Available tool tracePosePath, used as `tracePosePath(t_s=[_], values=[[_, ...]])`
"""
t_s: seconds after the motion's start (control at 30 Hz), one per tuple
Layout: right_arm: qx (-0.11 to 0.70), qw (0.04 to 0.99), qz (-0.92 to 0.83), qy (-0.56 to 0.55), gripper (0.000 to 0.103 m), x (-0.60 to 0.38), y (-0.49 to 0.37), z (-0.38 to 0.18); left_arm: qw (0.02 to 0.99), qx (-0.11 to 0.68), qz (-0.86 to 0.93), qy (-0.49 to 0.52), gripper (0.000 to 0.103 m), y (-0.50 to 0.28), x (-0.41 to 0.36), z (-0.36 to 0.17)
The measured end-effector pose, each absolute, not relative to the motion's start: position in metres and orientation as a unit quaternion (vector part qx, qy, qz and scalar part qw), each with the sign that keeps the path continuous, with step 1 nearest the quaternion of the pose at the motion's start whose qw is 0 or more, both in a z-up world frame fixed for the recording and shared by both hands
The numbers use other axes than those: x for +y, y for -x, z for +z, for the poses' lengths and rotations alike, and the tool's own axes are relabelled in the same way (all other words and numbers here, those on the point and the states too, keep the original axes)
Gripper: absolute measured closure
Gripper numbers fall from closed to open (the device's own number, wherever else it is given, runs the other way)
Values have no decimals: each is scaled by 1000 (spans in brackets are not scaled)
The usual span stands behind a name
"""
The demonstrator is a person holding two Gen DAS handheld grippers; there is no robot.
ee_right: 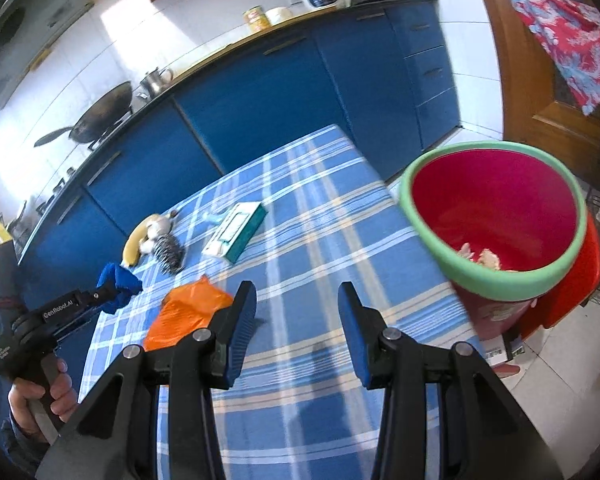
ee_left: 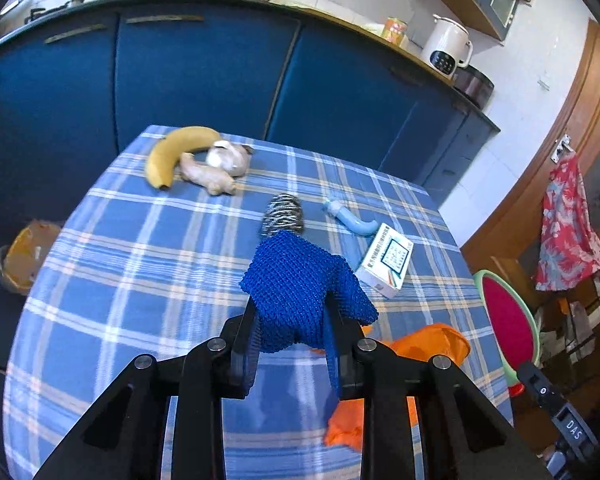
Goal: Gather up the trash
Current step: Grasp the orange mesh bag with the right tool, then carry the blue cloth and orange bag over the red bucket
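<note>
My left gripper (ee_left: 290, 312) is shut on a blue knitted cloth (ee_left: 300, 284), which hangs above the blue plaid table (ee_left: 140, 260). The right wrist view shows the same cloth (ee_right: 116, 282) in the left gripper (ee_right: 110, 290), with a hand on the handle. Under and to the right of it lies a crumpled orange plastic bag (ee_left: 428, 346) (ee_right: 188, 308). My right gripper (ee_right: 296, 304) stands open and empty over the table (ee_right: 320, 240). A red bin with a green rim (ee_right: 496, 216) (ee_left: 508, 320) stands off the table's right edge, with scraps inside.
On the table lie a banana (ee_left: 176, 152), a ginger root (ee_left: 208, 176), garlic (ee_left: 228, 156), a steel scourer (ee_left: 282, 216), a light-blue tube (ee_left: 352, 220) and a white box (ee_left: 386, 260). Blue cabinets (ee_left: 200, 72) stand behind. A brown bag (ee_left: 24, 256) sits on the floor at left.
</note>
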State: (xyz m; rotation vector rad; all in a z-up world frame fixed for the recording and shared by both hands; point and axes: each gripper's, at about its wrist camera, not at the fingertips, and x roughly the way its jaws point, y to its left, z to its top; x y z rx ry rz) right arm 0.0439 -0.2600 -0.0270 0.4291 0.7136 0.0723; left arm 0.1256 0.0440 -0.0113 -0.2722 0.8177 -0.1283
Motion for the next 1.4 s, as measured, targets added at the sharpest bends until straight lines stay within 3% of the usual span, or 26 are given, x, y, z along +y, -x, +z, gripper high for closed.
tracePosePath(t_s=[0.9, 0.97, 1.13, 1.4], values=[[444, 876, 114, -150, 58, -165, -81, -77, 901, 410, -21, 141, 75, -98, 98, -37], [444, 877, 114, -143, 65, -162, -83, -78, 901, 410, -21, 141, 75, -97, 98, -37], [448, 878, 109, -128, 96, -159, -84, -80, 902, 408, -25, 140, 75, -95, 97, -35], [407, 897, 113, -132, 99, -171, -66, -55, 907, 400, -34, 129, 75, -91, 85, -24]])
